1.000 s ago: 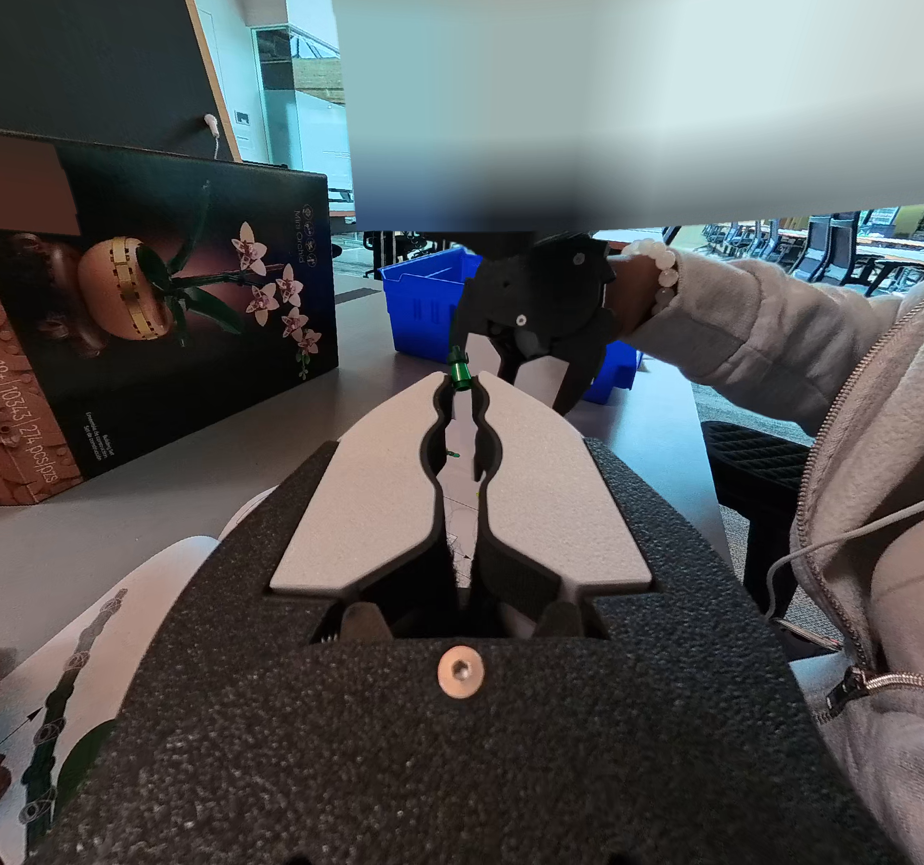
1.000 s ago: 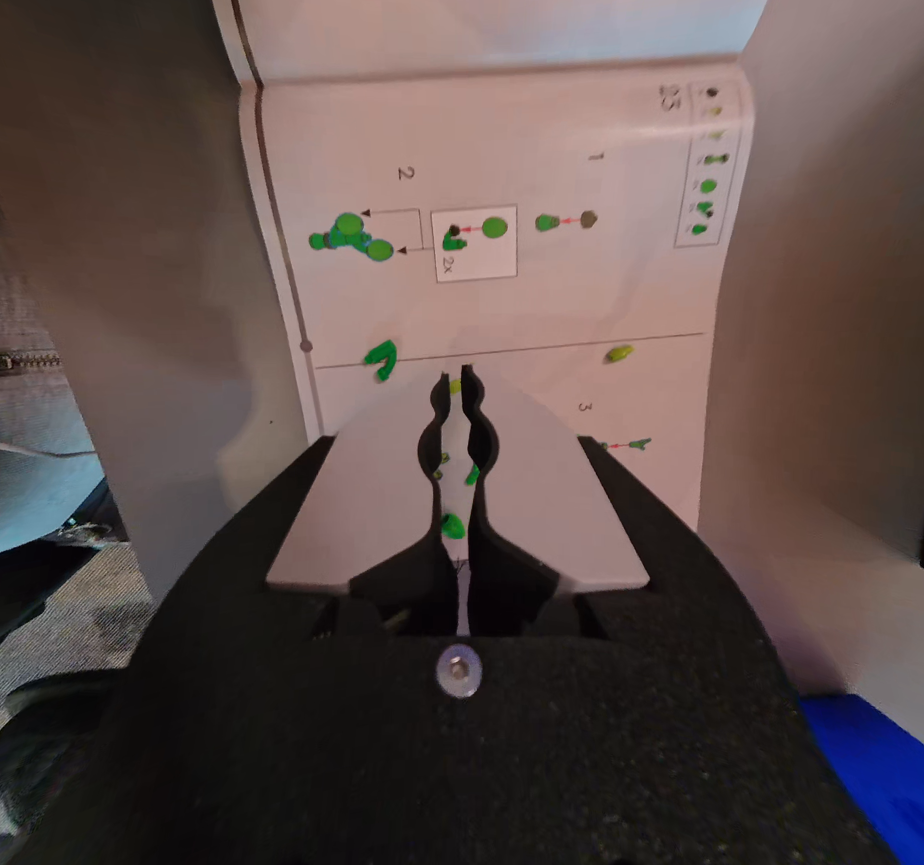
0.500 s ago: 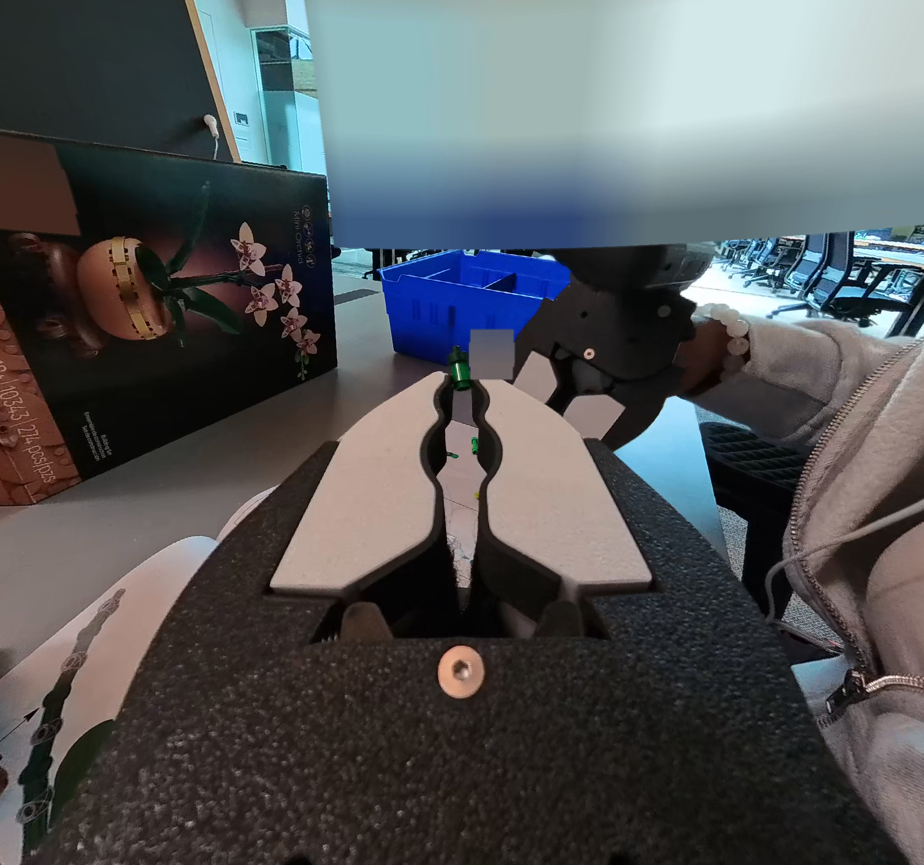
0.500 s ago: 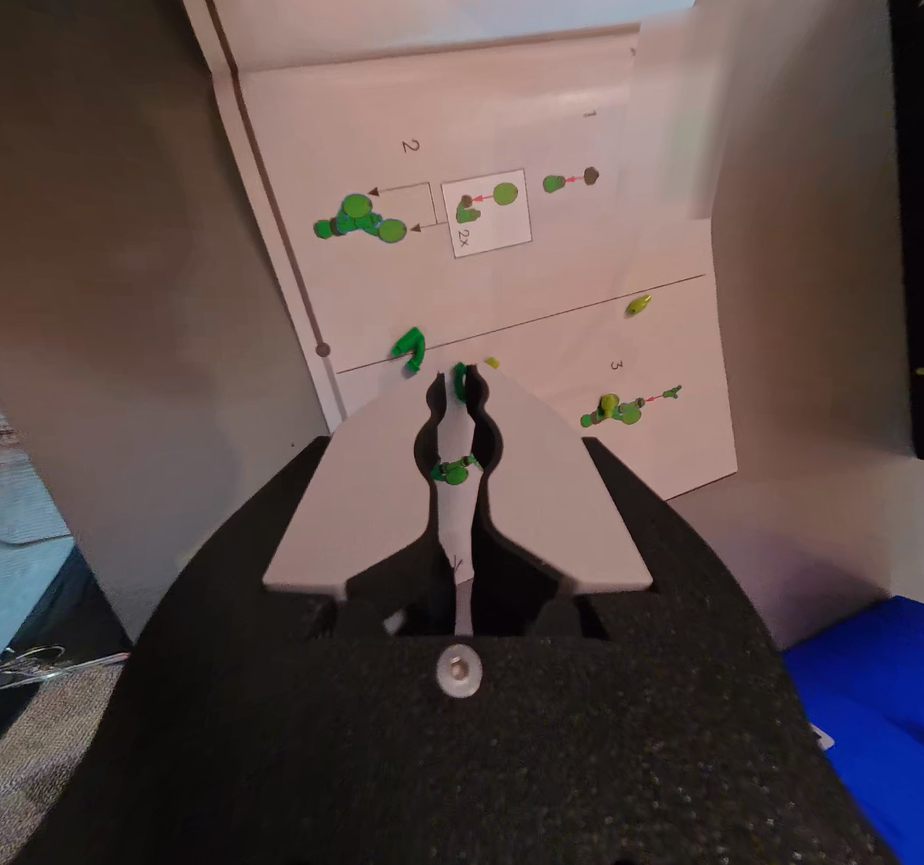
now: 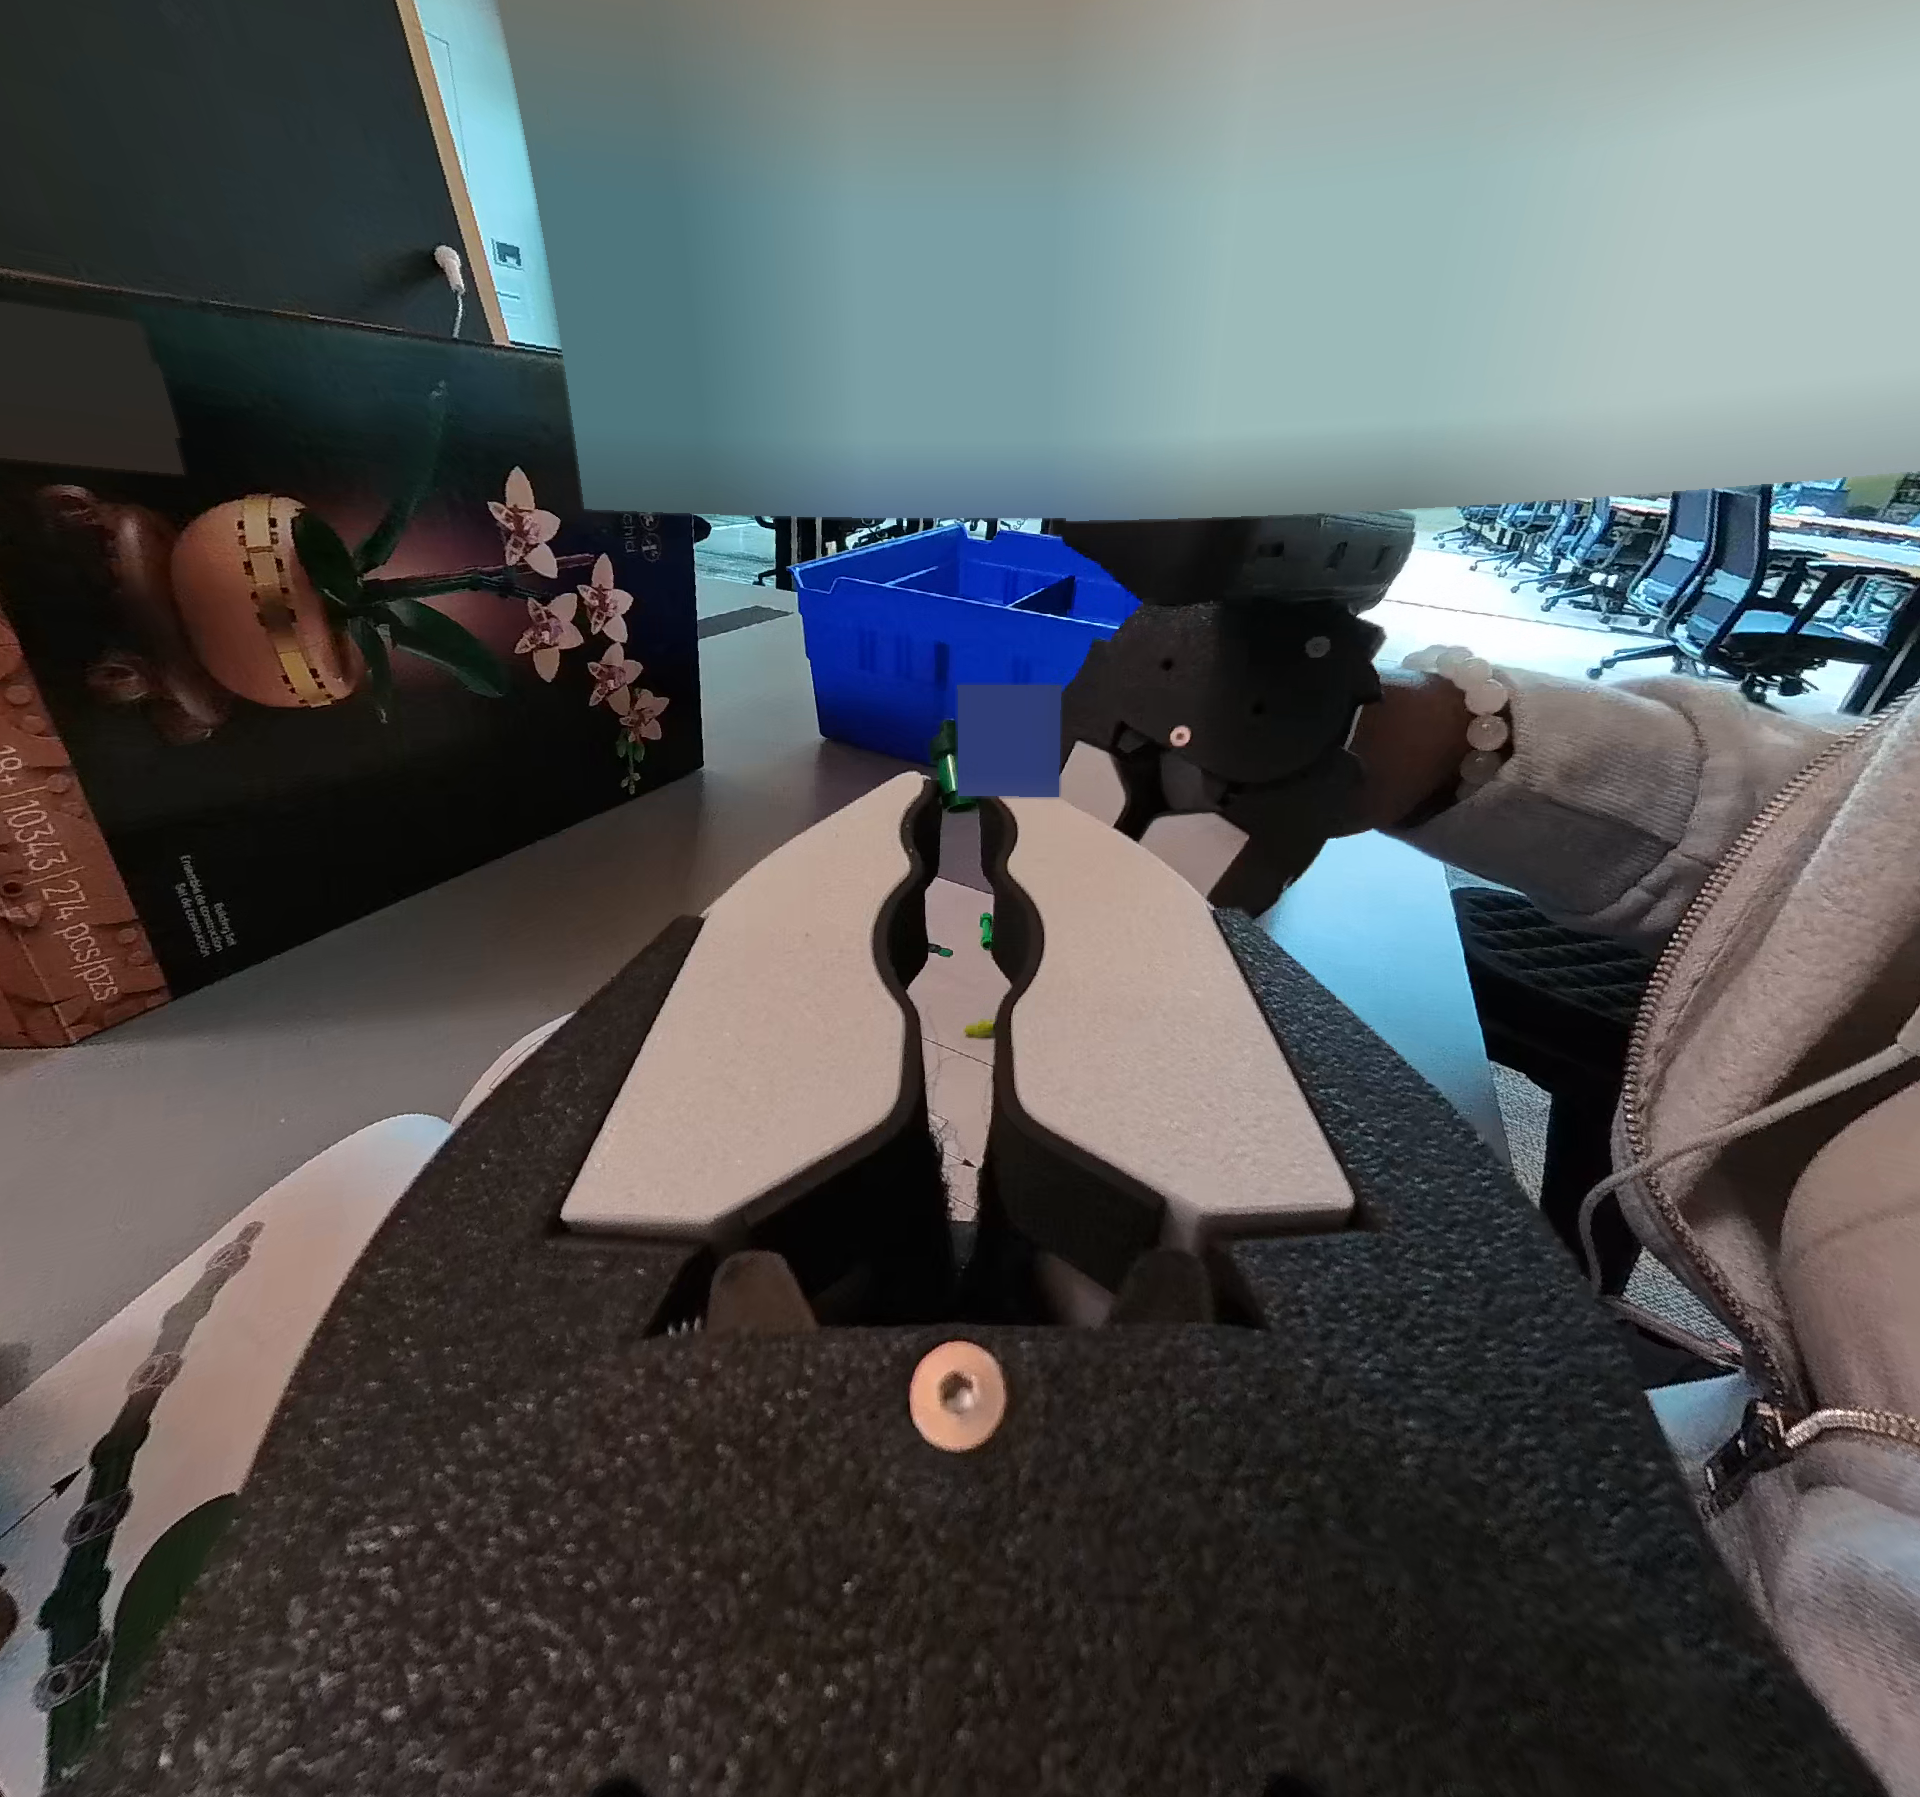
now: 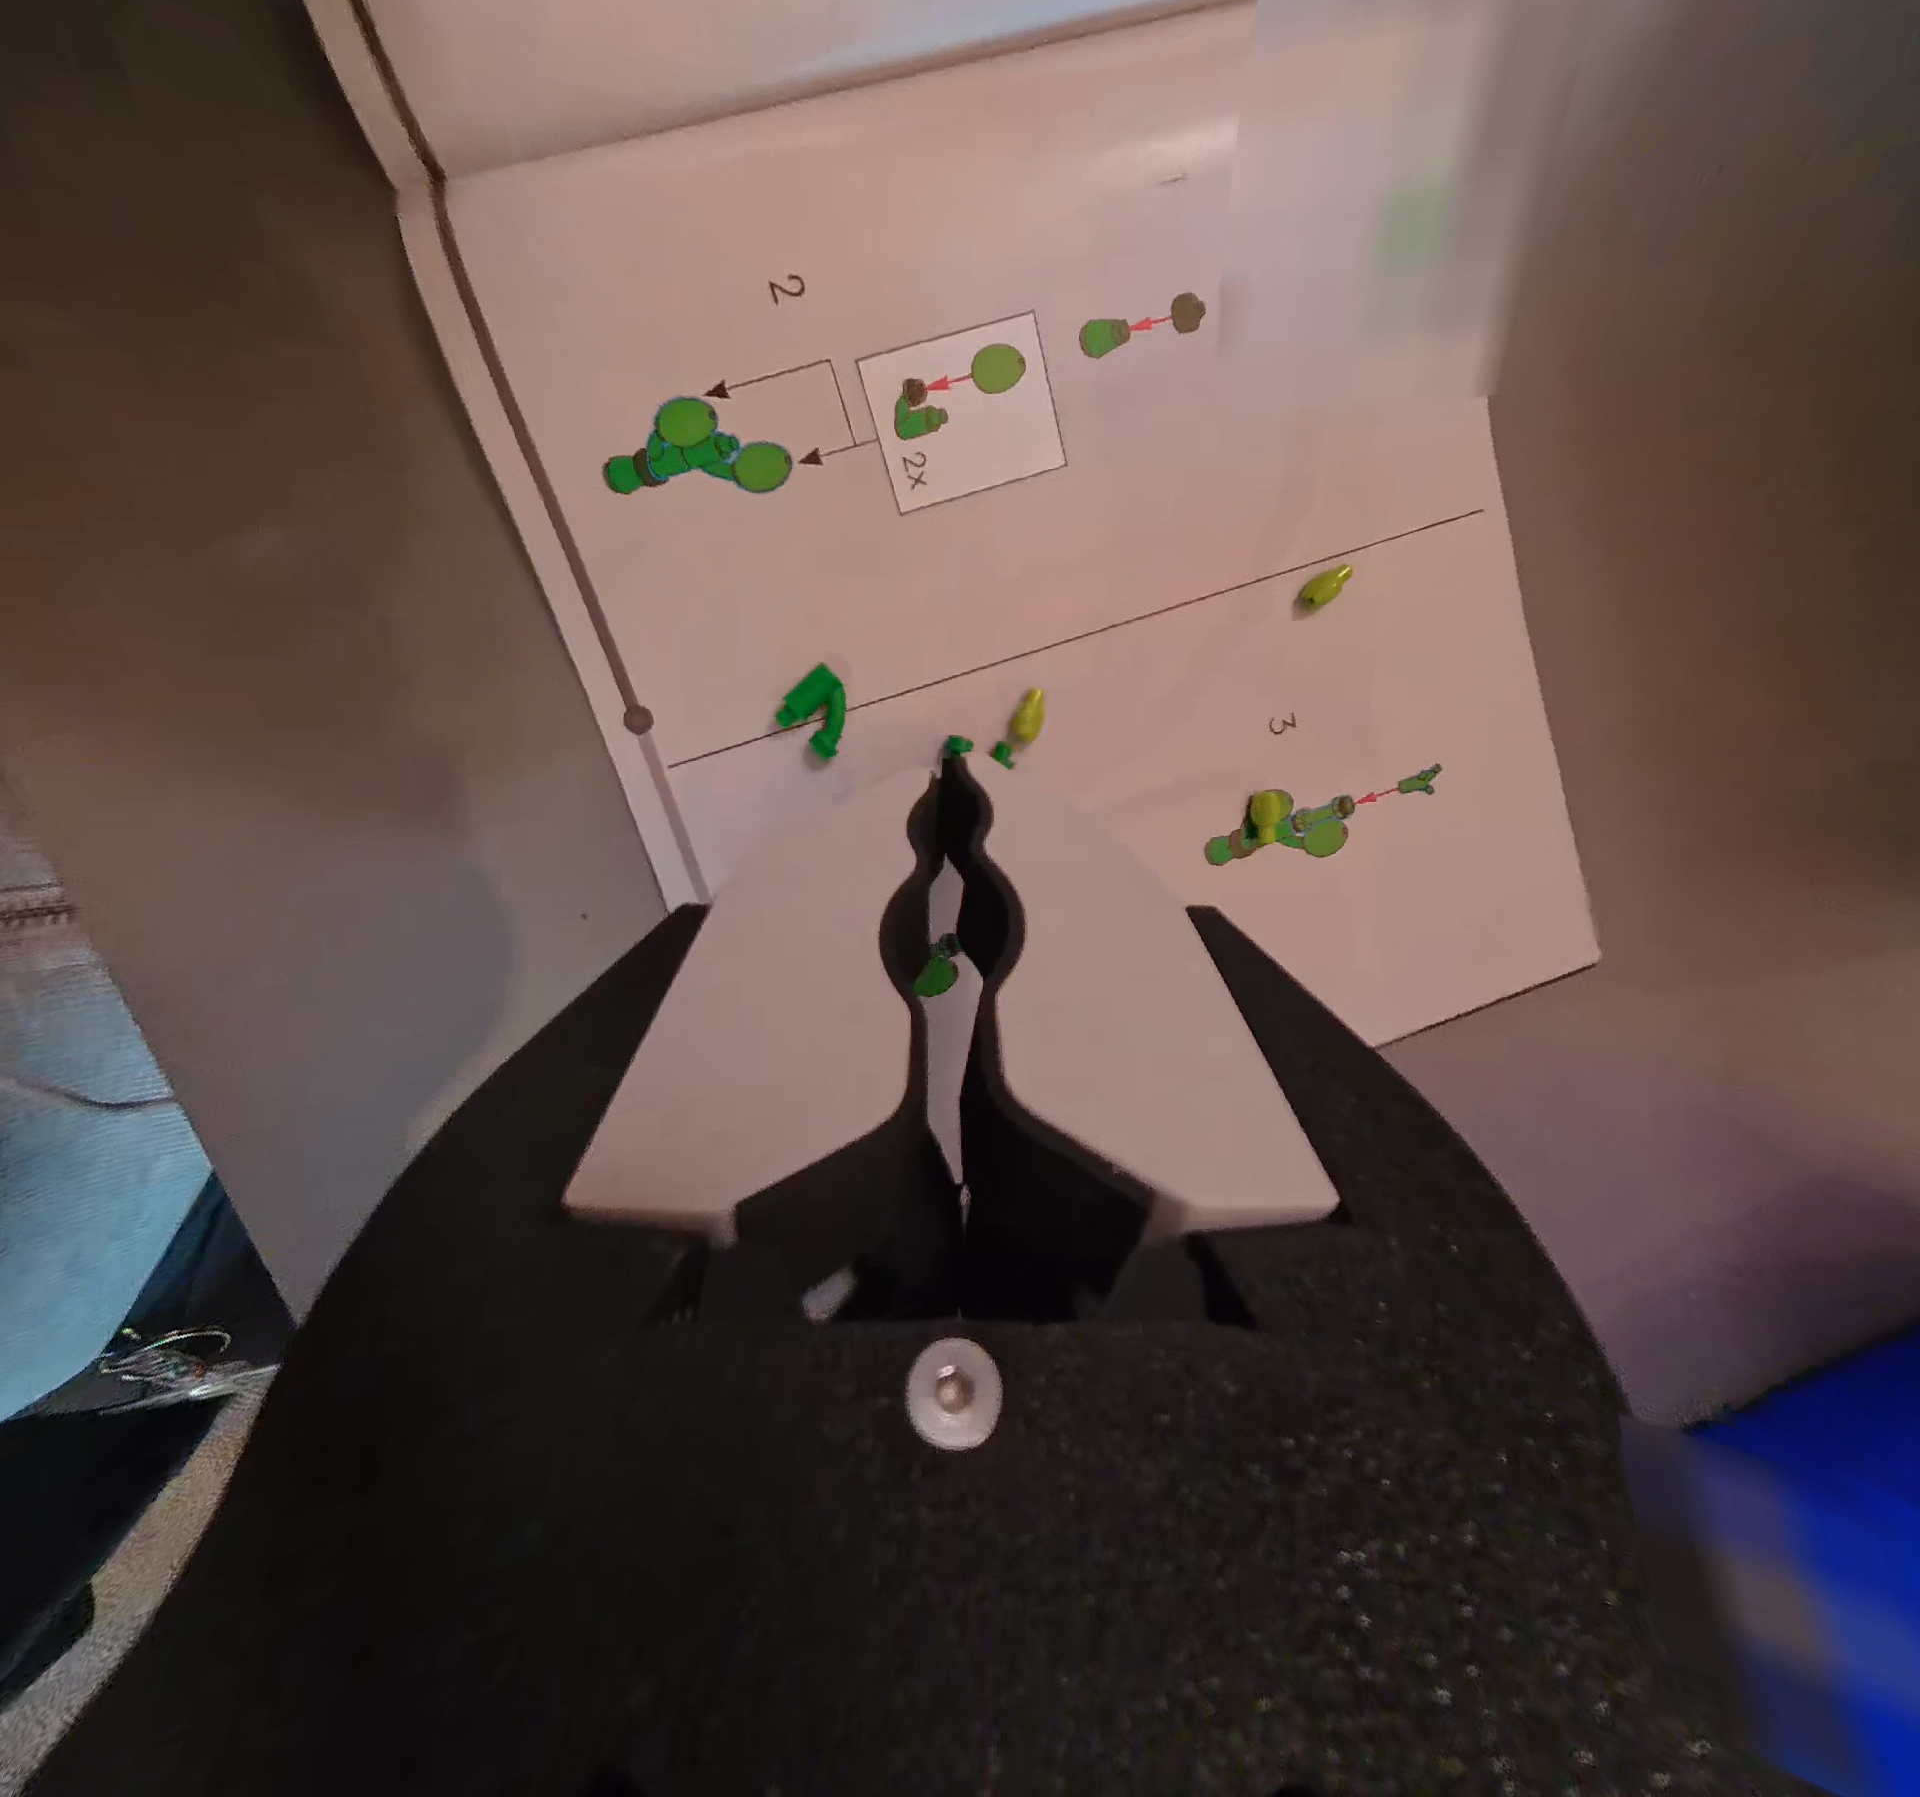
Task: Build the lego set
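My left gripper (image 5: 961,797) is shut on a small dark green stem piece (image 5: 945,771) that sticks up from its tips, held above the table. My right gripper (image 6: 951,779) points down at the open instruction booklet (image 6: 1039,552) and is shut on a tiny green piece (image 6: 954,748) at its tips. Loose on the page lie a green elbow piece (image 6: 812,698), two lime pieces (image 6: 1029,713) (image 6: 1322,589) and a small green bit (image 6: 1001,753). Another green piece (image 6: 935,973) shows through the finger gap.
The dark set box (image 5: 312,656) stands at the left on the grey table (image 5: 364,999). A blue divided bin (image 5: 935,646) sits behind the grippers. A person's sleeve (image 5: 1621,791) reaches in from the right. Booklet pages (image 5: 208,1332) curl at the lower left. The left gripper's tips are roughly 15 cm from the right gripper's.
The right gripper moved away from the left gripper's tips to the right, over the booklet, and closed on a tiny green piece. The left gripper kept still with its stem piece.
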Motion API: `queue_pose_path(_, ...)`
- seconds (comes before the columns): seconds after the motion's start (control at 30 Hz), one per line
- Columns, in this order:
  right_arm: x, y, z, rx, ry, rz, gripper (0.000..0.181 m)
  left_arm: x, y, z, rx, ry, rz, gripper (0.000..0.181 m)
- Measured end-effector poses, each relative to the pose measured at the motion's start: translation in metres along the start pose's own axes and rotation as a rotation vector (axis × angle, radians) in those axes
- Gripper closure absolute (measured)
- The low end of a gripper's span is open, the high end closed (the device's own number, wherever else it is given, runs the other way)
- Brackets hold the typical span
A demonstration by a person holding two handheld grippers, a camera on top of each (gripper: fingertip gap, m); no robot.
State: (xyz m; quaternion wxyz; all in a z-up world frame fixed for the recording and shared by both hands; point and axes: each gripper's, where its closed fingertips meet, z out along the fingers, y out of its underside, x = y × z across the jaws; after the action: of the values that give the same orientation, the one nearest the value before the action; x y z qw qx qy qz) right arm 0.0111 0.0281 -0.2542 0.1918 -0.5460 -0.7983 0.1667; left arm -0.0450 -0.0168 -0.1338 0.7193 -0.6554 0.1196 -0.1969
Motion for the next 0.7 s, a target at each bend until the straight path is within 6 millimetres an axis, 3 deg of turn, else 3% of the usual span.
queue_pose_path(0.13, -0.006, 0.003, -0.004, 0.092, -0.094, 0.069, 0.181, 0.000, 0.000, 0.000, -0.002, -0.002, 0.002, 0.175)
queue_pose_path(0.23, -0.002, 0.002, -0.011, 0.117, -0.067, 0.053, 0.181, 0.000, 0.001, 0.000, -0.006, -0.004, 0.004, 0.175)
queue_pose_path(0.3, 0.006, 0.003, -0.011, 0.081, 0.027, -0.034, 0.173, 0.000, 0.001, 0.001, -0.009, -0.004, 0.006, 0.175)
queue_pose_path(0.4, 0.001, 0.001, -0.005, 0.012, 0.046, -0.138, 0.169, 0.000, 0.002, 0.001, -0.010, -0.005, 0.008, 0.175)
queue_pose_path(0.7, 0.007, 0.001, 0.003, -0.057, -0.005, -0.149, 0.173, 0.000, 0.000, 0.000, -0.003, -0.003, 0.002, 0.175)
